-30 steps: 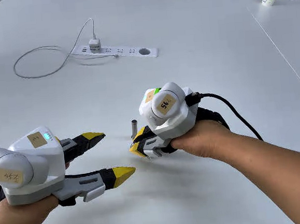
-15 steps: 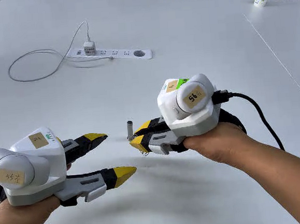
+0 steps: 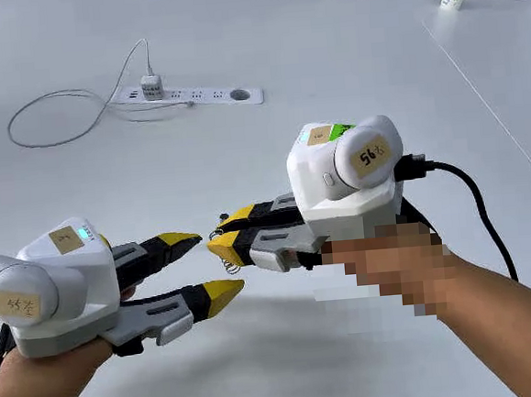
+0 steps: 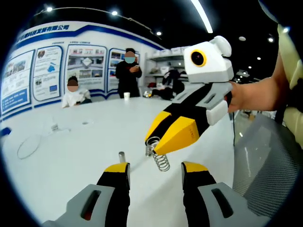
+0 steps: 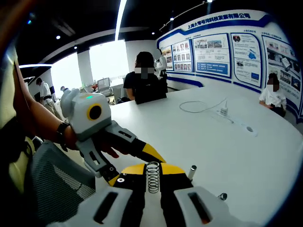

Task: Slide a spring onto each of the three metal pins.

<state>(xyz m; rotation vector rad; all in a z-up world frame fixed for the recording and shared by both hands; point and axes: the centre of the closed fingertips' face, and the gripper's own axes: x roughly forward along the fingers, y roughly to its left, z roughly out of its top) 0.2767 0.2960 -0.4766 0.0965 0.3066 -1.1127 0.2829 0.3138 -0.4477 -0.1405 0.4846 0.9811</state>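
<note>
Steel coil spring (image 5: pixel 152 177) is pinched crosswise betw the yellow tips of the right gripper (image 3: pixel 223 243), both ends poking out past the jaws. It's held just above the white table (image 3: pixel 331 92), not on anything yet. One short metal pin (image 5: pixel 191 172) stands upright on the table just beside those tips and looks bare. A small round metal bit (image 5: pixel 222 196) lies nearer the camera in the right gripper view; too small to say if it's another pin.

Left gripper (image 3: pixel 213 262) hovers close, jaws spread wide, nothing in them, tips pointing at the spring.

Step in hand, by my read: bringing a spring to a pin, w/ no pin seen loaded.

Next move prob needs the spring turned so its bore lines up w/ the pin top, then eased straight down the pin before the jaws let go. Off-axis and it'll likely snag or tip the pin; the left gripper could steady it.
</note>
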